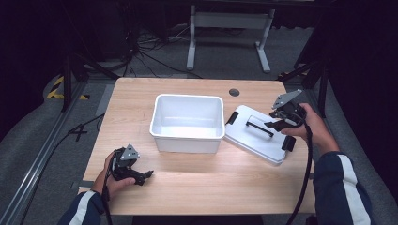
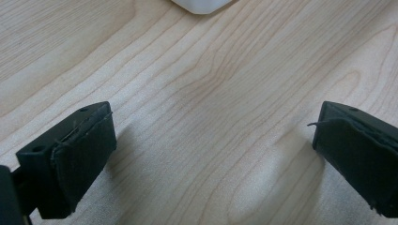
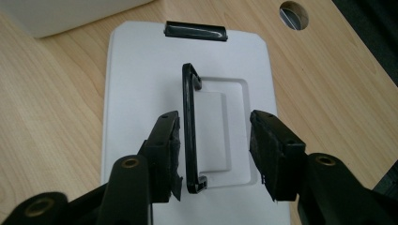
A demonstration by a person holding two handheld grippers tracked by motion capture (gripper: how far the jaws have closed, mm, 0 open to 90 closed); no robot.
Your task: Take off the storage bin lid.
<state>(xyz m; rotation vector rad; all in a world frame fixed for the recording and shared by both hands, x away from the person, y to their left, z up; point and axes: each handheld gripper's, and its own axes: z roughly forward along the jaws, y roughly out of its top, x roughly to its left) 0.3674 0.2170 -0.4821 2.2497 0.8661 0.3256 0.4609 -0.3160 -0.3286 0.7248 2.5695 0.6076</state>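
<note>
**Right gripper over lid handle, left idle**

Right gripper (image 3: 213, 154) hovers above white lid (image 1: 256, 136) near the tabletop's right edge, jaws apart, straddling black handle (image 3: 190, 136). Left gripper (image 1: 141, 176) rests at front-left, jaws wide, empty. White bin (image 1: 187, 123) sits centre. No legible writing.

Open white rectangular plastic tub (image 1: 187, 123) at centre of the light wooden bench (image 1: 197, 187). Flat white plastic lid with black handle (image 1: 257, 132) lies just right of it. Round cable hole (image 1: 234, 92) behind both, near the far edge.
</note>
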